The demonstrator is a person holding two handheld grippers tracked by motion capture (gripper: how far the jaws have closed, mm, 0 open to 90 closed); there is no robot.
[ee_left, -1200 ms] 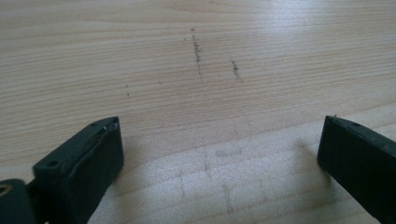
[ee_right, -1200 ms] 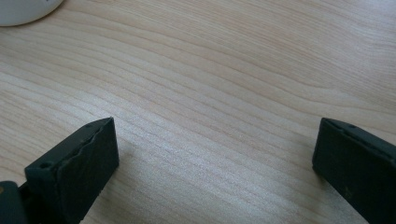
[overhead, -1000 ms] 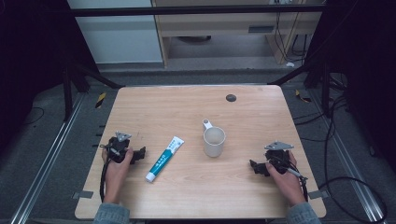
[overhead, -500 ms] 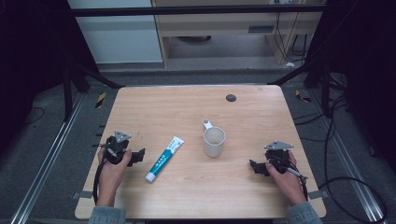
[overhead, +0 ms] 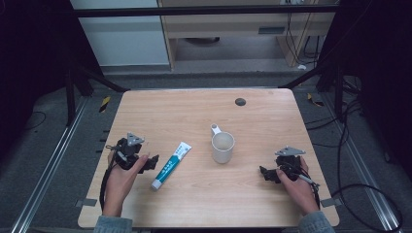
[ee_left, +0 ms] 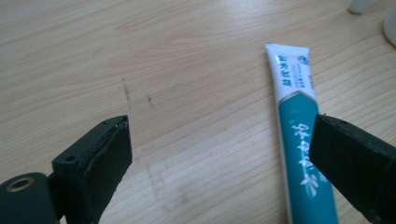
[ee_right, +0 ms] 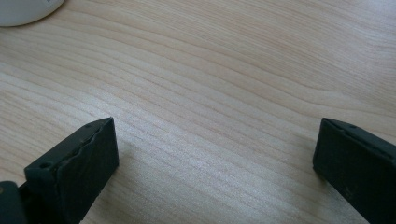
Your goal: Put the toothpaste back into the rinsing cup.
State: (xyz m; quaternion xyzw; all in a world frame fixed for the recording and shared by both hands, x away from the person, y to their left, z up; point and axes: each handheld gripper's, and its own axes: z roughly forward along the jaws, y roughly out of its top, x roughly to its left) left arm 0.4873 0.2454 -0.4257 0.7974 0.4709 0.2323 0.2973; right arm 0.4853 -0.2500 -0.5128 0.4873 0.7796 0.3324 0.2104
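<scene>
Teal-and-white toothpaste tube (overhead: 170,165) lies flat on the wooden table (overhead: 194,111), cap end toward 7 o'clock, crimped white end toward 1. Your left gripper (overhead: 151,161) has crept toward it over the last second: it now sits just beside the tube at its 9 o'clock, not touching. Jaws spread wide; in the left gripper view the tube (ee_left: 301,135) runs partly behind the right-hand jaw, so you're lining up for a pinch, I'd say, not there yet. Right gripper (overhead: 265,172) hasn't moved, wide open, holding nothing, parked on bare wood at 4 o'clock from the mug (overhead: 222,146).

Tube: soft laminate, glossy, flattened wedge, will likely squash under a grip. Mug: white, glazed, cylindrical, handle toward 11. Table: pale matte grain, dark round grommet (overhead: 240,102) near the far edge.
</scene>
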